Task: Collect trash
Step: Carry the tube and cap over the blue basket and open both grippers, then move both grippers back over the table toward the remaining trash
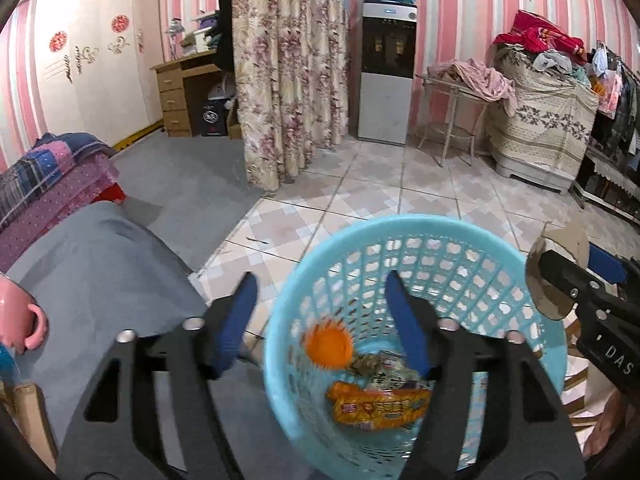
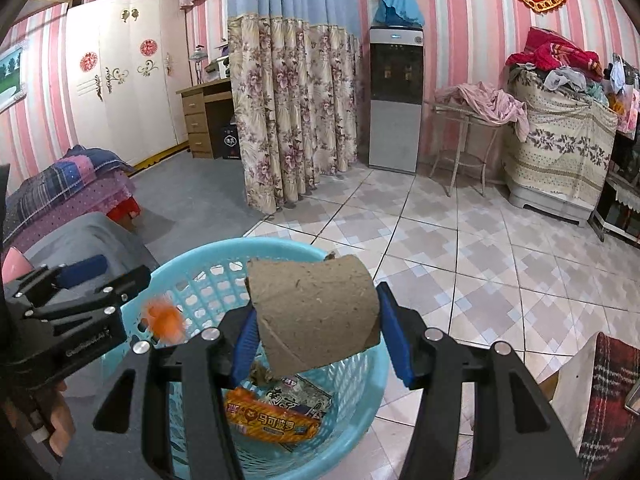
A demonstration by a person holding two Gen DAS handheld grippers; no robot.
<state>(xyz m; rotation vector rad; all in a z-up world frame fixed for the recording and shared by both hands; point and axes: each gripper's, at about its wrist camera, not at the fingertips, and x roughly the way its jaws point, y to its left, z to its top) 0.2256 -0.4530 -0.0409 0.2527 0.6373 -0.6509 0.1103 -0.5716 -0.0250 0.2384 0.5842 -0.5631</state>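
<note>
left gripper [image 1: 320,320]: jaws spread, nothing between the pads; hangs over the near-left rim of the basket.
orange piece [image 1: 329,345]: blurred, in mid-air inside the blue mesh basket [image 1: 420,226], below the left jaws; looks like a light plastic cap or peel, can't tell which.
right gripper [image 2: 316,320]: pinching the cardboard tube [image 2: 316,312] across its width, tube lying crosswise, pads on opposite sides.
tube location: above the basket's far rim in the right wrist view, not yet inside.
tube handling: judged very light, thin-walled, crushes easily; rough cardboard, so little slip. Side-wall pinch is fine since denting trash doesn't matter; one edge already looks torn.
basket contents: orange snack wrapper [image 2: 272,424], a printed packet and a small crumpled scrap at the bottom.
next move, my read: shift the tube further over the opening, then release.
risk: tube bounces off the rim and rolls away on the tile floor [image 2: 480,260].
</note>
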